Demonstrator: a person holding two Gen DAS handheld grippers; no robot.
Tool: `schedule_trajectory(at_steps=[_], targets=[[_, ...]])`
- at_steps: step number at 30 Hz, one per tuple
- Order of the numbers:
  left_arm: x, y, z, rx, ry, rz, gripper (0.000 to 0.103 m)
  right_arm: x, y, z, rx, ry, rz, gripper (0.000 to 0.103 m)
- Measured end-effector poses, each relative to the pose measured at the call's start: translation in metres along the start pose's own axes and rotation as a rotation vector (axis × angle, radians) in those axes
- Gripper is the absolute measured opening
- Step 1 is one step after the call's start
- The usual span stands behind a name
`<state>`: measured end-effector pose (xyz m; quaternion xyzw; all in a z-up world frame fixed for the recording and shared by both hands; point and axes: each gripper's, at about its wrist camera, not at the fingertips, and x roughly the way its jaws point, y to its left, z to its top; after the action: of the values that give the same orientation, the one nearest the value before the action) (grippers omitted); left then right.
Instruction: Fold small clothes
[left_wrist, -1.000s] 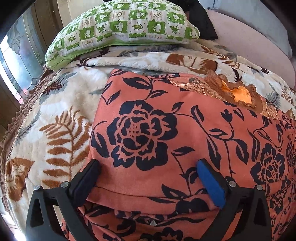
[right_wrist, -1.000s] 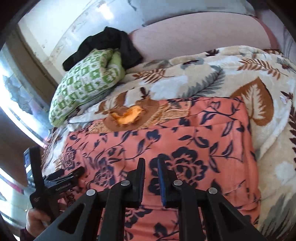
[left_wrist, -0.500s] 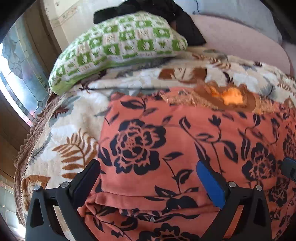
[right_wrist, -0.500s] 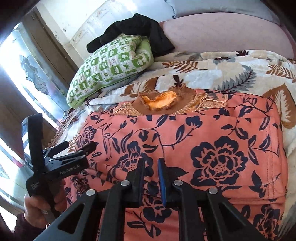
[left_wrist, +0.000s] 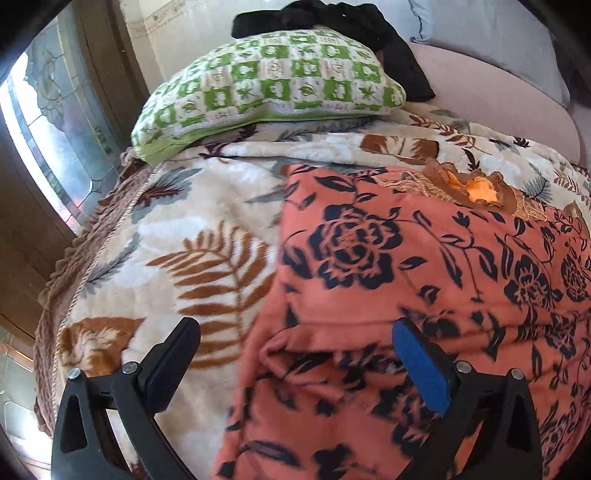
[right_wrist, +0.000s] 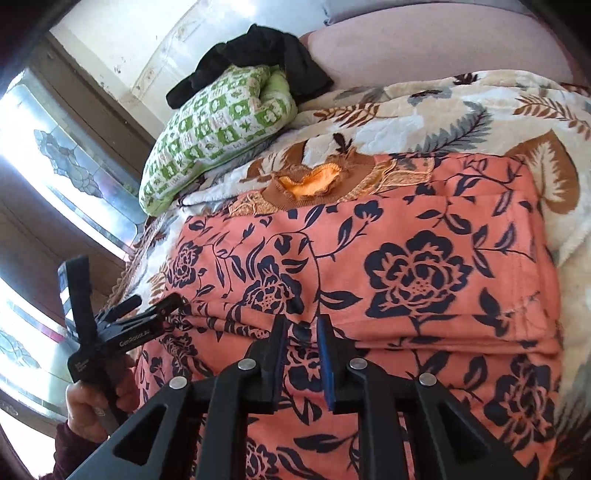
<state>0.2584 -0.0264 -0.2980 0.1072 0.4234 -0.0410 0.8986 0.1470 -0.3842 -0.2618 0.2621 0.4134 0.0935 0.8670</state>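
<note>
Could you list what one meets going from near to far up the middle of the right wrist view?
right gripper → orange floral garment → its brown neckline with orange lining → leaf-print blanket → pink headboard.

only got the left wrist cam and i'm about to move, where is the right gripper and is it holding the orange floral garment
observer: the right gripper is at the near folded edge of the orange floral garment, roughly mid-width.
operator: clamped on it?
observer: no. Its jaws have just been opening, a narrow gap shows between them, and the pads are not pressing the cloth.
operator: how's the garment's right side
observer: its right edge lies straight and flat on the leaf-print blanket, with blanket showing beyond it.
</note>
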Motion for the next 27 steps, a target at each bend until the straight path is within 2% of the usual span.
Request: schedule_trajectory(at_steps=[1,2,3,5,7,9,11,15,16,17,19,22,24,27], targets=[[-0.006,0.013,-0.007,-0.011,0.006,0.000,0.103,-0.011,-0.002,-0.002,0.017,-0.024,0.000,0.040],[-0.012,0.027,-0.016,-0.030,0.017,-0.003,0.103,-0.022,-0.004,-0.006,0.035,-0.045,-0.003,0.073],[-0.019,0.041,-0.028,-0.057,0.027,-0.008,0.103,-0.035,-0.007,-0.012,0.055,-0.075,-0.003,0.090],[-0.030,0.069,-0.058,-0.124,0.067,-0.042,0.103,-0.064,-0.013,-0.031,0.087,-0.134,-0.003,0.090],[-0.040,0.091,-0.086,-0.162,0.120,-0.095,0.103,-0.084,-0.020,-0.049,0.105,-0.106,-0.002,0.090],[-0.055,0.104,-0.109,-0.166,0.131,-0.087,0.103,-0.103,-0.029,-0.068,0.130,-0.081,-0.020,0.090],[-0.069,0.111,-0.129,-0.156,0.127,-0.073,0.103,-0.122,-0.035,-0.086,0.143,-0.078,-0.039,0.090],[-0.090,0.107,-0.159,-0.141,0.154,-0.148,0.101,-0.152,-0.044,-0.114,0.182,-0.071,-0.050,0.090],[-0.092,0.105,-0.166,-0.136,0.166,-0.165,0.094,-0.156,-0.045,-0.119,0.185,-0.065,-0.058,0.090],[-0.092,0.102,-0.172,-0.122,0.181,-0.175,0.080,-0.160,-0.045,-0.123,0.182,-0.059,-0.072,0.090],[-0.089,0.094,-0.185,-0.091,0.216,-0.176,0.068,-0.168,-0.047,-0.130,0.176,-0.043,-0.100,0.090],[-0.089,0.095,-0.199,-0.112,0.242,-0.206,0.067,-0.180,-0.049,-0.142,0.173,-0.033,-0.132,0.090],[-0.091,0.097,-0.199,-0.128,0.232,-0.224,0.067,-0.187,-0.054,-0.152,0.186,-0.017,-0.151,0.090],[-0.093,0.093,-0.197,-0.100,0.213,-0.251,0.066,-0.194,-0.065,-0.168,0.205,0.016,-0.183,0.090]])
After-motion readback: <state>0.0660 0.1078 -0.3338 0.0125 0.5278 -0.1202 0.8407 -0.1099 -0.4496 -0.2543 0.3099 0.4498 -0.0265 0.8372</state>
